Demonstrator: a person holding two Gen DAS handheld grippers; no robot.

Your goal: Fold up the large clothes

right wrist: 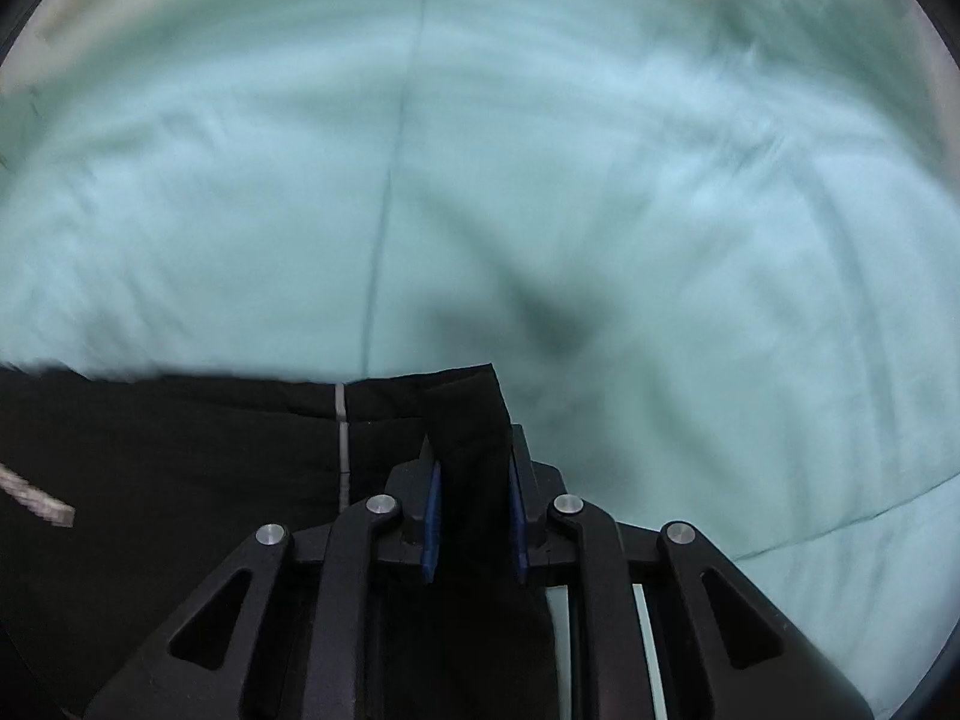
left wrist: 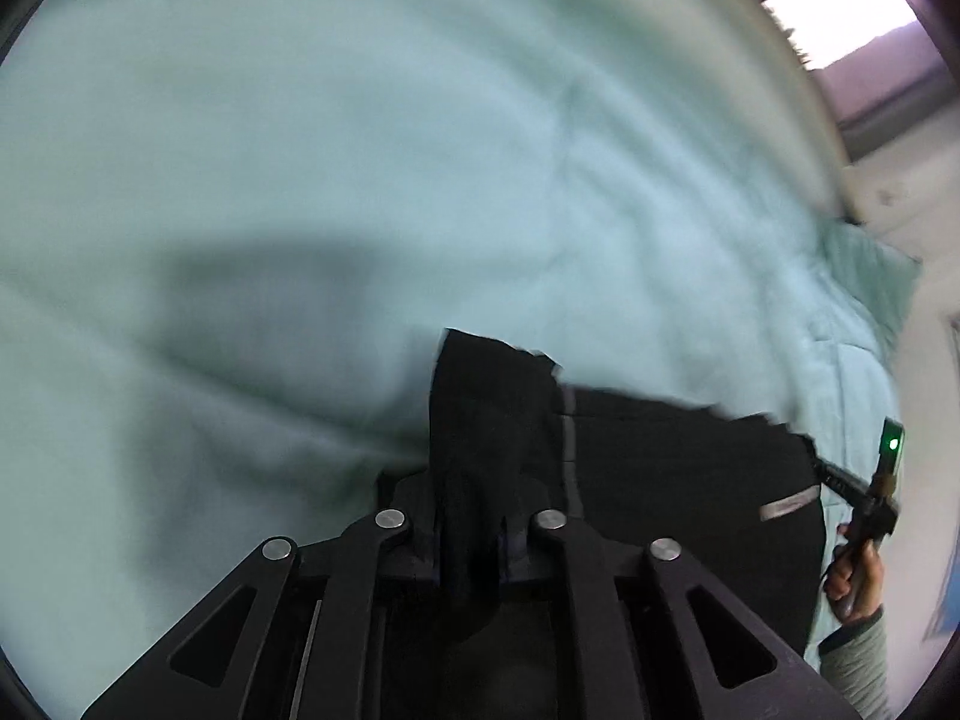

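Black fabric of the garment [left wrist: 660,480] is seen bunched between the fingers of the left gripper [left wrist: 471,531], which are closed tight on a raised corner of it. From there the cloth is stretched rightward across the pale green bedsheet [left wrist: 300,150], with a grey reflective strip [left wrist: 789,503] showing near its far edge. In the right wrist view, another corner of the garment [right wrist: 150,480] is pinched between the blue pads [right wrist: 431,516] of the right gripper [right wrist: 474,510], whose fingers are narrowed onto it. A thin grey seam line [right wrist: 341,438] is visible on the cloth. The right hand [left wrist: 855,576] is seen at the edge of the left view, gripping a handle. Both views are blurred
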